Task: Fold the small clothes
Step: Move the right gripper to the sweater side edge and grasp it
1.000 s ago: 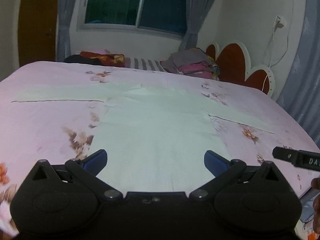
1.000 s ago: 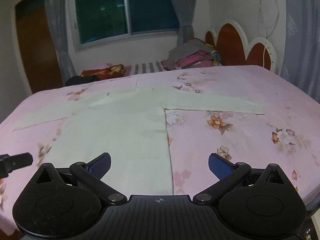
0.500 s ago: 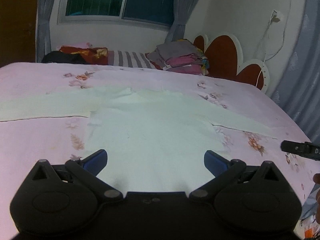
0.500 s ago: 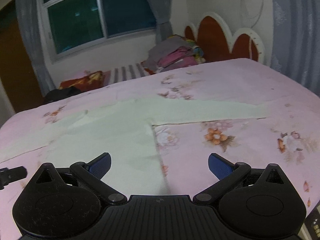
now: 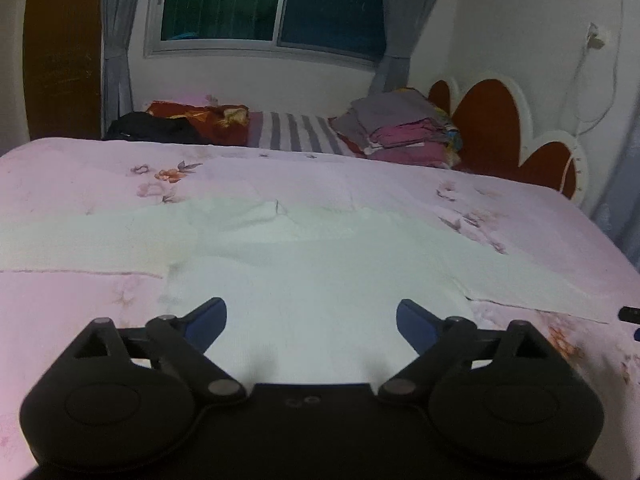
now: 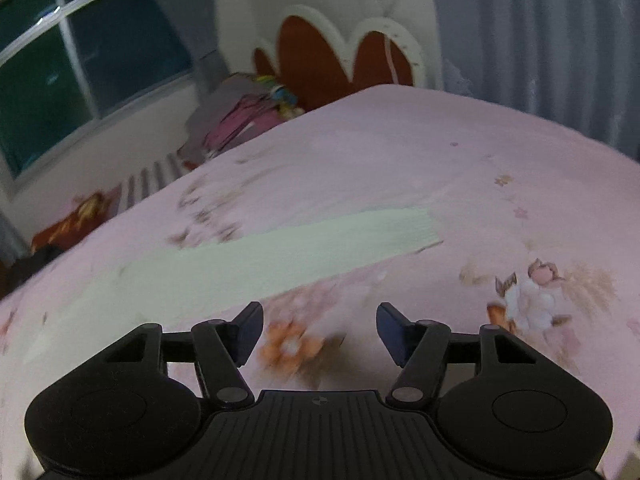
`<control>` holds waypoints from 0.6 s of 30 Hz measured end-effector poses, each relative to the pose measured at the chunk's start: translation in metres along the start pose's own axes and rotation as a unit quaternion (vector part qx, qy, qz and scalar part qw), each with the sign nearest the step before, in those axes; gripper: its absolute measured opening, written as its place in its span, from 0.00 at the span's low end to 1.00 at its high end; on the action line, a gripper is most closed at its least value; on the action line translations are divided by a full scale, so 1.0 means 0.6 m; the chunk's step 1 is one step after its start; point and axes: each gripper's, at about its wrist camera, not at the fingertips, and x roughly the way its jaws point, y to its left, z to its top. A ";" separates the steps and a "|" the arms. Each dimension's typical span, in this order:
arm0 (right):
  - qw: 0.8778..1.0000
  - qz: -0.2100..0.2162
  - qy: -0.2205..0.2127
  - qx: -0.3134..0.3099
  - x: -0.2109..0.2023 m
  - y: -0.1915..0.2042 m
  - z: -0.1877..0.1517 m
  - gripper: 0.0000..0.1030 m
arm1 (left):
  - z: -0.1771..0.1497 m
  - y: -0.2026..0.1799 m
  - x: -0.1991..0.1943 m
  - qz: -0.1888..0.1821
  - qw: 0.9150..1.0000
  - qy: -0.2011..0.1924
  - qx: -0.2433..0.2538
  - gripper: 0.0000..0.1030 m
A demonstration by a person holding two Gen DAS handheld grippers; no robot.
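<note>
A pale green long-sleeved top (image 5: pixel 312 264) lies flat on the pink floral bedspread (image 5: pixel 80 184), sleeves spread to both sides. My left gripper (image 5: pixel 311 320) hovers over the top's body, its jaws wide and closing slightly, nothing between them. In the right wrist view the top's right sleeve (image 6: pixel 280 256) stretches across the bed, its cuff at the right end. My right gripper (image 6: pixel 318 330) hangs over bare bedspread just in front of the sleeve, jaws closing with nothing between them. The view is tilted and blurred.
A pile of folded clothes (image 5: pixel 404 128) sits at the far side of the bed beside the red headboard (image 5: pixel 504 128). Striped and red bedding (image 5: pixel 280 136) lies under the window (image 5: pixel 276 4). Grey curtains (image 6: pixel 540 32) hang at the right. The right gripper's tip (image 5: pixel 630 314) shows at the edge.
Both grippers moved forward over the bed. The right one swung right along the sleeve toward its cuff and rolled, and its jaws narrowed. The left jaws narrowed a little.
</note>
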 end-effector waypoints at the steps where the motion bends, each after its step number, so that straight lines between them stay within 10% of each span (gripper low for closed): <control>1: 1.000 -0.004 0.000 0.007 0.016 -0.013 0.008 0.56 | 0.004 -0.007 0.013 0.007 1.000 0.006 0.000 0.93; 5: 0.998 -0.016 0.012 0.056 0.097 -0.076 0.036 0.43 | 0.014 -0.034 0.057 0.037 0.999 0.027 -0.004 0.97; 18: 0.990 -0.017 0.035 0.134 0.219 -0.181 0.065 0.42 | 0.017 -0.070 0.130 0.072 0.995 0.073 -0.020 1.00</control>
